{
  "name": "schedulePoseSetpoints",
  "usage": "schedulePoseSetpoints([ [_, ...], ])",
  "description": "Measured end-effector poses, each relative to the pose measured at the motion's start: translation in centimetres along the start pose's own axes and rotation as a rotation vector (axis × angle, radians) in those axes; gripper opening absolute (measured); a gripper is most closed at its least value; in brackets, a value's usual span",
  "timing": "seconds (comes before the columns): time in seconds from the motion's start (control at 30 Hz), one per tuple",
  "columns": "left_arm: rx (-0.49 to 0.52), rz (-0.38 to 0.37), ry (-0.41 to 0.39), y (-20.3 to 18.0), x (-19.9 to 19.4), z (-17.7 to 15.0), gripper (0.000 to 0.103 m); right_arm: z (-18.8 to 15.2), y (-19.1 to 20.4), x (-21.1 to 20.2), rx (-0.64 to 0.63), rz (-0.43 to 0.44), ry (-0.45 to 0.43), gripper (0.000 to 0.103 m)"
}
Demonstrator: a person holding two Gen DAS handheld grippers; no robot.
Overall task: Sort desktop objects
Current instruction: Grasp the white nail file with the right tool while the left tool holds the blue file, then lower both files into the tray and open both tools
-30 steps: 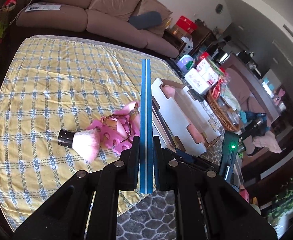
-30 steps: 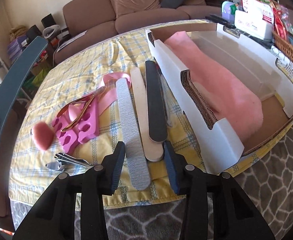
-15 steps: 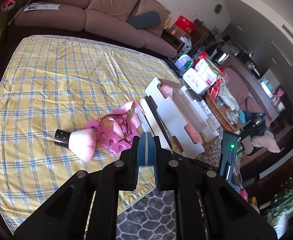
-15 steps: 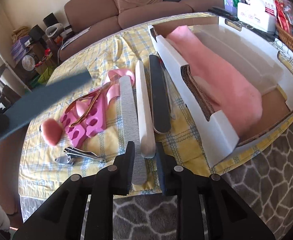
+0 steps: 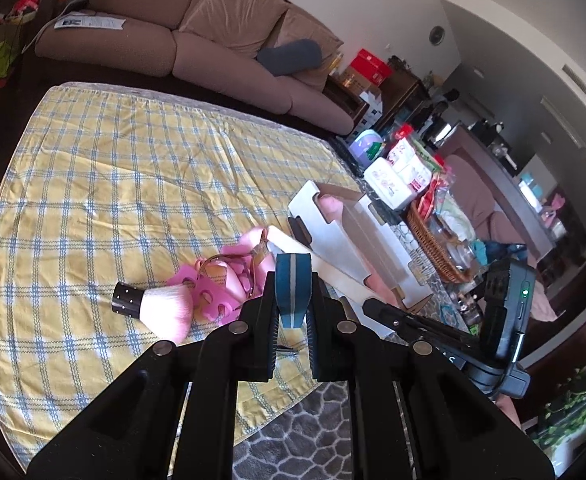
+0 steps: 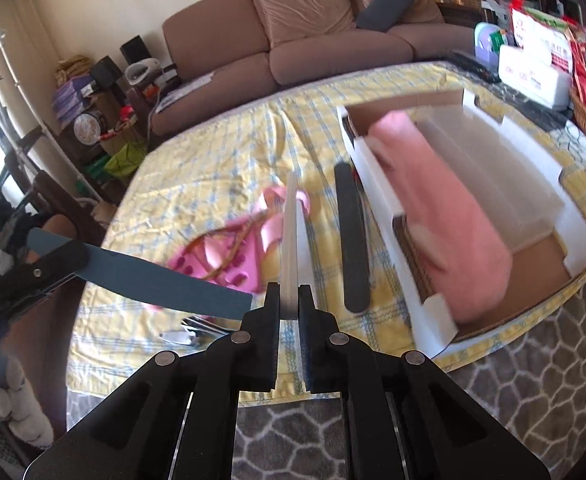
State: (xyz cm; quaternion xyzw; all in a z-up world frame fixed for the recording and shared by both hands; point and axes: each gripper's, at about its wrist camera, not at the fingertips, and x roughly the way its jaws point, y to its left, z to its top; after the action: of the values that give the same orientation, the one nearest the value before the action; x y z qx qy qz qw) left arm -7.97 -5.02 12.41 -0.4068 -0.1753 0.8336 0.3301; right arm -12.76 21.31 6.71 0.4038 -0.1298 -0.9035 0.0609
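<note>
Two grippers in play, one nail file in each.

Left gripper (image 5: 291,312): jaws clamped together on a blue nail file (image 5: 291,294), held by one end. In the right wrist view that file (image 6: 161,278) juts out over the near edge of the bench (image 5: 93,184), above the pink clutter.

Right gripper (image 6: 289,304): jaws pinched tight on a pale cream nail file (image 6: 291,232), gripped at its near end and turned on edge, its far end pointing away over the cloth. It is clear of the cloth near the gripper; I cannot tell whether the far tip is.

On the yellow and blue checked cloth covering the bench:
- 1 black nail file (image 6: 351,236), lying flat, just beside the long wall of the box and parallel to it.
- 1 brush (image 5: 155,306) with a black ferrule and pink-white bristles, on its side.
- Pink toe separators (image 5: 209,292) in a heap just beside the brush; at least two, exact count unclear.
- 1 thin metal tool with gold-coloured handles (image 5: 233,258) lying across the separators.
- 1 metal nail clipper (image 6: 189,330) near the front edge, blurred.

White cardboard box (image 6: 533,168): 1, open-topped, on the right part of the bench. Inside: 1 pink towel (image 6: 449,216) along the left side, 1 clear plastic insert (image 6: 489,168) beside it.

Files counted: 3 in all, 2 held, 1 on the cloth.
</note>
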Motion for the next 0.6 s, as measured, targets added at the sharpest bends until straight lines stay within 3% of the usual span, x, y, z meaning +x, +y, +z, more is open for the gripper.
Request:
schedulePoseSetpoints([
  [0.4,0.161,0.003,0.018,-10.3,2.0,6.4,0.011,8.1,-3.6,-8.4,-0.047,0.034,-0.114,0.008],
  [0.6,0.214,0.001,0.111,-14.7,6.0,8.6,0.011,13.2,-5.3,-10.5,-0.088,0.052,-0.126,0.008],
])
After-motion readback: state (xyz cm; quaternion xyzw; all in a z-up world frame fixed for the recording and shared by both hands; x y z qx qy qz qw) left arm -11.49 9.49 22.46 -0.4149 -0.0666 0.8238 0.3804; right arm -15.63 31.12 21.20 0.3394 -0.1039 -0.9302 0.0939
